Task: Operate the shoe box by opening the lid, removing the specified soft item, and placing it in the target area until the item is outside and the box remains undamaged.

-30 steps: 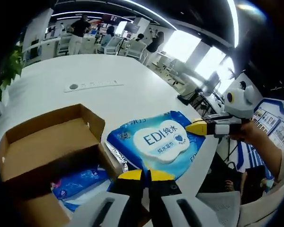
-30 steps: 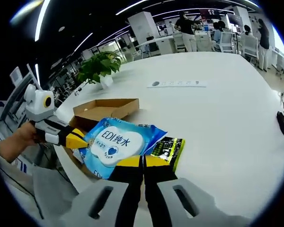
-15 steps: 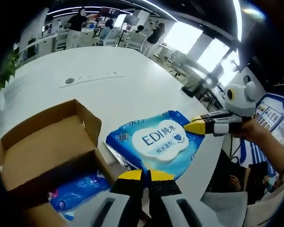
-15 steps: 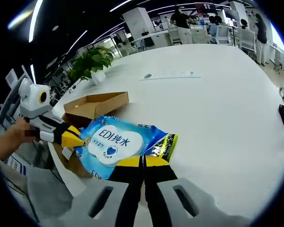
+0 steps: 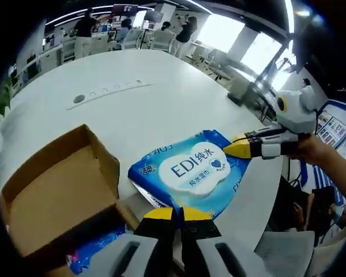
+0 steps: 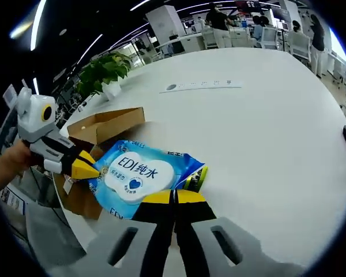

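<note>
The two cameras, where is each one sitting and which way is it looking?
Left gripper view: rides on the left gripper, looks along its shut jaws at the wipes pack and cardboard box; the right gripper and a hand enter from the right.
Right gripper view: rides on the right gripper, looks across the wipes pack at the box and a potted plant; the left gripper and hand enter from the left.
Both share the pack, box and white table.
</note>
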Demonstrator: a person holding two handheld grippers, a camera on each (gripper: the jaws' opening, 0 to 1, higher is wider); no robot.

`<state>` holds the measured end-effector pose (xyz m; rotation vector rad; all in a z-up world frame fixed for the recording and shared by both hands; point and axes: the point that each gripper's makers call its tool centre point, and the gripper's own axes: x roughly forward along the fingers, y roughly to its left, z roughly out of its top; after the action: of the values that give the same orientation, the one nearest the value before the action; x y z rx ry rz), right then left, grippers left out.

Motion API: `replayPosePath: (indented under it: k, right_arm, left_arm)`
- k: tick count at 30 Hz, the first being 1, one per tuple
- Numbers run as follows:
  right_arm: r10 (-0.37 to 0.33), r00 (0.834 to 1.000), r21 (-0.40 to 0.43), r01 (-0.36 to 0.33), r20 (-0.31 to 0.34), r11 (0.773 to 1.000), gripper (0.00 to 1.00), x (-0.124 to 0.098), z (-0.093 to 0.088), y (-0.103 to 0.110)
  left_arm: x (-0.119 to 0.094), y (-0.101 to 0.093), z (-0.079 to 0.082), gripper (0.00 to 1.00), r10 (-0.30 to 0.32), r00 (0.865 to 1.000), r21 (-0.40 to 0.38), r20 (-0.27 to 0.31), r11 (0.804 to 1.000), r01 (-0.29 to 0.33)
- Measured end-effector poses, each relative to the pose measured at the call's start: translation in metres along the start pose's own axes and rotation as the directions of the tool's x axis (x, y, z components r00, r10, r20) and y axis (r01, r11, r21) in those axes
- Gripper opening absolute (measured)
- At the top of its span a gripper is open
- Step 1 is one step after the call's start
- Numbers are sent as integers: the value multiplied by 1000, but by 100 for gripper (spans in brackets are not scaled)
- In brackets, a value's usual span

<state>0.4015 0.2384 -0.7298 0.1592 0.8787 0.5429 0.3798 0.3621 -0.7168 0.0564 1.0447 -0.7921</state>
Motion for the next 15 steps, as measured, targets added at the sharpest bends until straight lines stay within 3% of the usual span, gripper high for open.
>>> replayPosePath:
  k: [15]
  right_arm:
    - [-12,1000,-19,12,-7,1000,0,17,-8,-1]
  left_arm:
    - [3,6,-1,2,57,997,106,-45,993,-52]
